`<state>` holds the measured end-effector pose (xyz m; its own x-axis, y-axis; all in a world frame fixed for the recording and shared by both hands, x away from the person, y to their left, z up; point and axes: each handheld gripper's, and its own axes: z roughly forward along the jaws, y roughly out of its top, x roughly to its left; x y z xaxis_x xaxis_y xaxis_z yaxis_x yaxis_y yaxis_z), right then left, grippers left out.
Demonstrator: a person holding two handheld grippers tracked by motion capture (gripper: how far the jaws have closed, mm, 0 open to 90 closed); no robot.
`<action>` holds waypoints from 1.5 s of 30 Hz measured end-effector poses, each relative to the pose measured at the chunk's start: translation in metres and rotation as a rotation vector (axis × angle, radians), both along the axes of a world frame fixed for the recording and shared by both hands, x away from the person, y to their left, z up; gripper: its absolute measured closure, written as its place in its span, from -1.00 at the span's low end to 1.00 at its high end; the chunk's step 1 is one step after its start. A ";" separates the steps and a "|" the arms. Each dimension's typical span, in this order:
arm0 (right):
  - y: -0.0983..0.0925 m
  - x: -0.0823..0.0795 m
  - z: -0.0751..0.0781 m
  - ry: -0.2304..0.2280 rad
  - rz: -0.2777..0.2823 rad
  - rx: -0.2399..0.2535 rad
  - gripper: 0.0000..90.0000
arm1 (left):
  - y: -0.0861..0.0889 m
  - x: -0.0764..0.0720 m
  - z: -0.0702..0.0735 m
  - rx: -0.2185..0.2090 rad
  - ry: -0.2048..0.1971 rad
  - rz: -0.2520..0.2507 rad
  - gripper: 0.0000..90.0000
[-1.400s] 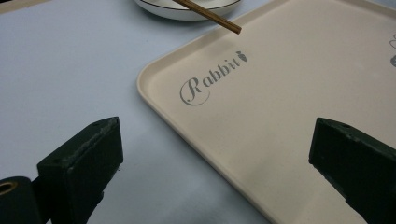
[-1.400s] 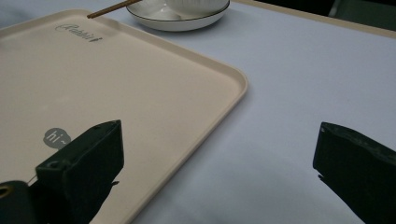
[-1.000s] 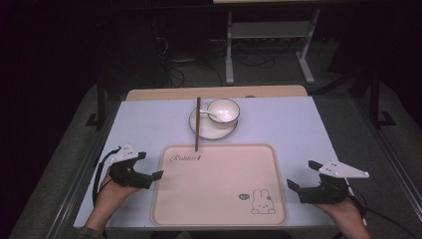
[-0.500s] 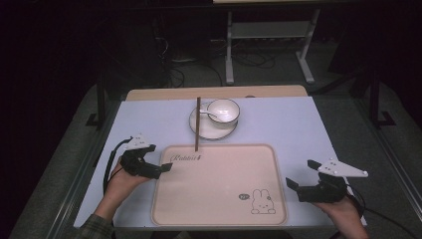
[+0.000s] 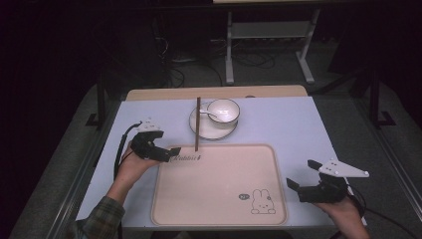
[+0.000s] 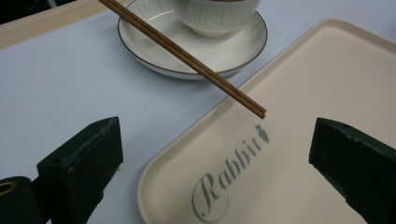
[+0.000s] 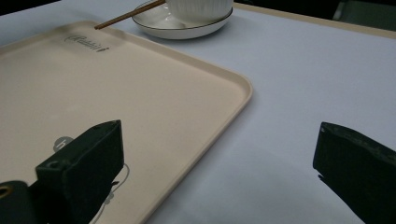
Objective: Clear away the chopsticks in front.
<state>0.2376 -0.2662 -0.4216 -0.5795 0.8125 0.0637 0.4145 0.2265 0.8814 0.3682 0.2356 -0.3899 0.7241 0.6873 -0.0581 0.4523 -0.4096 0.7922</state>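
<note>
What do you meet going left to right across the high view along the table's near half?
Left gripper → tray → right gripper.

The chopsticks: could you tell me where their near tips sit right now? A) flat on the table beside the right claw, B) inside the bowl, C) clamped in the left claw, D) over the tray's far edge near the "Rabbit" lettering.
D: the chopsticks lean on the saucer and their tips hang over the tray edge just beyond the lettering, ahead of the open left claw, which holds nothing.
</note>
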 end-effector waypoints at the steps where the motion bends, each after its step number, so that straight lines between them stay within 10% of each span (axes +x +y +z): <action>1: 0.000 0.000 0.000 -0.001 -0.001 0.000 -0.97 | -0.002 0.003 0.001 0.000 -0.001 0.001 -0.95; 15: 0.001 0.002 0.000 -0.007 0.009 0.004 -0.97 | -0.045 0.058 0.007 0.036 -0.008 0.013 -0.88; 23: 0.001 0.002 0.000 -0.008 0.013 0.011 -0.97 | -0.067 0.091 -0.002 0.084 0.006 0.050 -0.49; 45: -0.002 0.000 0.001 -0.013 0.008 0.028 -0.97 | -0.088 0.120 -0.035 0.146 0.096 0.090 0.22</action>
